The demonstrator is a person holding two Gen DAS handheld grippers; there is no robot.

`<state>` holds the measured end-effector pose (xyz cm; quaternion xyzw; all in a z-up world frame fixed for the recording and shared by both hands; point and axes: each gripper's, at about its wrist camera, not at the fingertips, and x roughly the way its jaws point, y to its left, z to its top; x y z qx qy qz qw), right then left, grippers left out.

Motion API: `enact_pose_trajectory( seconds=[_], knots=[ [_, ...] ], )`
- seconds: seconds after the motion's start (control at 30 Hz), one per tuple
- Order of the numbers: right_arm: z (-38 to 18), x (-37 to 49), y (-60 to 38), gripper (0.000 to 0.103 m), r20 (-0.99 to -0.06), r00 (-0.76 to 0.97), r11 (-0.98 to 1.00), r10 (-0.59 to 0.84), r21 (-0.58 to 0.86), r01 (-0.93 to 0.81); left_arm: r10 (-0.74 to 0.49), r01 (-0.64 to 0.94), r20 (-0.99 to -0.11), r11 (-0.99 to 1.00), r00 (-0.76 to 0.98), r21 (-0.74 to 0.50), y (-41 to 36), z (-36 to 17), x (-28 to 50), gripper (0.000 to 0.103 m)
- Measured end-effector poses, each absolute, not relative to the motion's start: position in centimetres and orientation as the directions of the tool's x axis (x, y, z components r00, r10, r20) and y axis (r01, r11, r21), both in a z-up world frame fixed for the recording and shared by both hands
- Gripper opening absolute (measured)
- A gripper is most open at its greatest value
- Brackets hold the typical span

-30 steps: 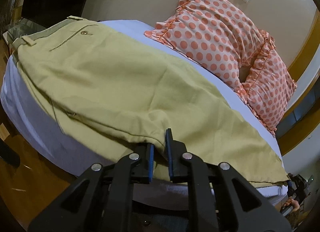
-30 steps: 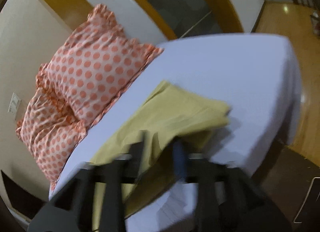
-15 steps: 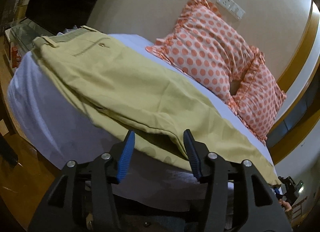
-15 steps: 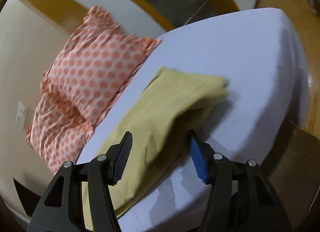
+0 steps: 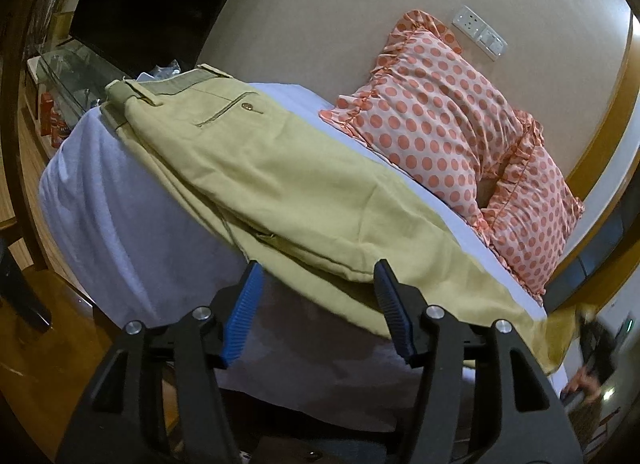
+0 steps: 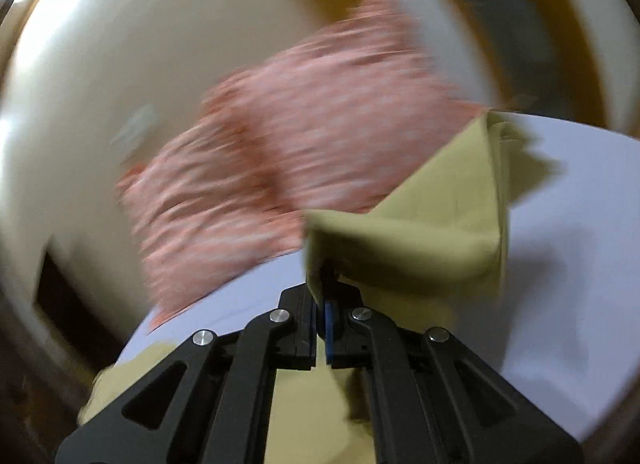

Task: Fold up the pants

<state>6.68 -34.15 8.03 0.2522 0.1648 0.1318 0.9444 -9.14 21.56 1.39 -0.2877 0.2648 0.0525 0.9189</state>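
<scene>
Khaki pants (image 5: 288, 184) lie lengthwise on the white bed (image 5: 104, 224), waistband with a buttoned back pocket at the far left, legs running right. My left gripper (image 5: 316, 304) is open and empty, its blue pads just off the near edge of the pants. My right gripper (image 6: 320, 304) is shut on the khaki leg fabric (image 6: 420, 232) and holds it lifted above the sheet; this view is motion-blurred.
Two orange polka-dot pillows (image 5: 440, 124) lean against the beige wall behind the pants, blurred in the right wrist view (image 6: 280, 164). A glass-topped stand (image 5: 68, 76) and wooden floor (image 5: 24, 324) lie left of the bed.
My left gripper let go of the pants edge, opened wide and drew back. My right gripper opened, then shut on the leg end and is lifting it, swinging fast.
</scene>
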Motion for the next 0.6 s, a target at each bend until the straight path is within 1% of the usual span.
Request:
enact_pose_trajectory(
  seconds=[0.07, 0.1, 0.13, 0.2, 0.23, 0.27, 0.33, 0.4, 0.43, 0.53, 0.6],
  knots=[
    [8.9, 6.9, -28.8, 0.003, -0.241, 0.851, 0.820, 0.467, 0.477, -0.316, -0.057, -0.238, -0.516, 0.841, 0.855, -0.486, 21.3, 1.3, -9.5, 0.060],
    [9.0, 6.9, -24.5, 0.002, -0.267, 0.791, 0.803, 0.551, 0.427, -0.415, -0.057, -0.227, -0.516, 0.852, 0.855, -0.471, 20.9, 1.3, -9.6, 0.061],
    [8.8, 6.8, -21.8, 0.002, -0.299, 0.749, 0.792, 0.591, 0.388, -0.471, -0.057, -0.221, -0.516, 0.860, 0.855, -0.460, 20.8, 1.3, -9.7, 0.062],
    [7.1, 6.4, -14.7, 0.003, -0.447, 0.616, 0.755, 0.649, 0.276, -0.595, -0.055, -0.207, -0.525, 0.881, 0.849, -0.426, 20.3, 1.2, -9.8, 0.064],
    [5.9, 6.0, -12.0, 0.003, -0.520, 0.551, 0.732, 0.653, 0.244, -0.636, -0.061, -0.193, -0.529, 0.890, 0.846, -0.412, 20.0, 1.1, -9.8, 0.065],
    [4.9, 5.7, -10.5, 0.004, -0.570, 0.514, 0.723, 0.641, 0.223, -0.654, -0.064, -0.189, -0.533, 0.894, 0.844, -0.407, 19.9, 1.0, -9.7, 0.065],
    [3.8, 4.8, -9.1, 0.019, -0.618, 0.486, 0.718, 0.618, 0.192, -0.669, -0.078, -0.172, -0.536, 0.900, 0.840, -0.401, 19.7, 0.8, -9.8, 0.066],
    [3.7, 4.1, -9.3, 0.068, -0.622, 0.488, 0.719, 0.612, 0.182, -0.671, -0.091, -0.156, -0.537, 0.905, 0.839, -0.397, 19.5, 0.6, -9.6, 0.069],
    [3.9, 3.6, -9.8, 0.080, -0.613, 0.493, 0.718, 0.617, 0.181, -0.672, -0.094, -0.151, -0.542, 0.908, 0.835, -0.390, 19.4, 0.5, -9.4, 0.070],
    [5.0, 3.3, -11.5, 0.081, -0.587, 0.535, 0.733, 0.608, 0.156, -0.662, -0.110, -0.141, -0.545, 0.906, 0.831, -0.399, 19.3, 0.2, -8.8, 0.071],
    [5.4, 4.0, -13.2, 0.082, -0.568, 0.545, 0.746, 0.617, 0.202, -0.634, -0.120, -0.139, -0.543, 0.901, 0.831, -0.411, 19.2, 0.0, -8.5, 0.071]
  ],
)
